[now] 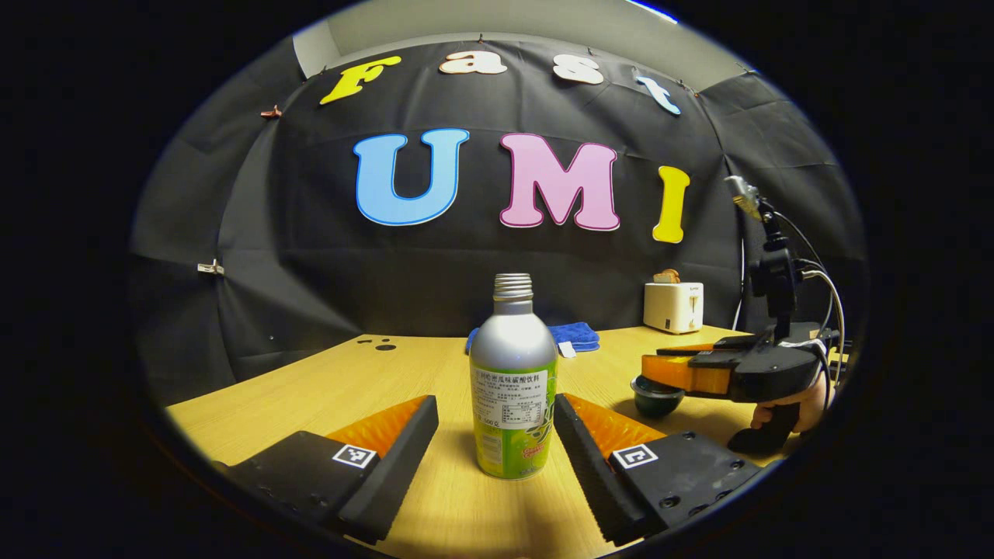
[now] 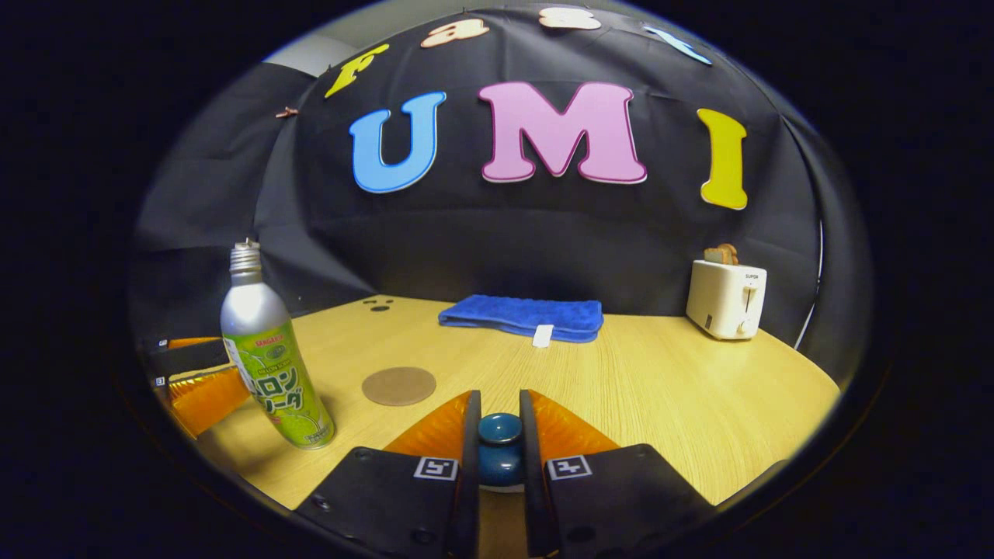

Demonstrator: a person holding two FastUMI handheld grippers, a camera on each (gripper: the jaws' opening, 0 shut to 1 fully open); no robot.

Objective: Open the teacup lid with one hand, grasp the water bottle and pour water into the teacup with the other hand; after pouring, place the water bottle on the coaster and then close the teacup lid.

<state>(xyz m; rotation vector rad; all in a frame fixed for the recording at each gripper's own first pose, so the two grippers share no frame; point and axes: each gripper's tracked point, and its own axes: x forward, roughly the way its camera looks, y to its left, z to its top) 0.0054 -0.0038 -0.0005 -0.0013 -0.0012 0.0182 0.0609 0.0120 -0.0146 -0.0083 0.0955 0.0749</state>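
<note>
Right tool (image 2: 498,450) is pinching the lid knob (image 2: 498,442). Left tool (image 1: 497,435) gapes around the uncapped bottle (image 1: 512,380) on the counter (image 2: 660,388), right pad maybe touching. An off-centre squeeze could tip it.

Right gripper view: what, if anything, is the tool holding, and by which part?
The right tool grips the teacup lid by its knob, one finger on each side.
</note>
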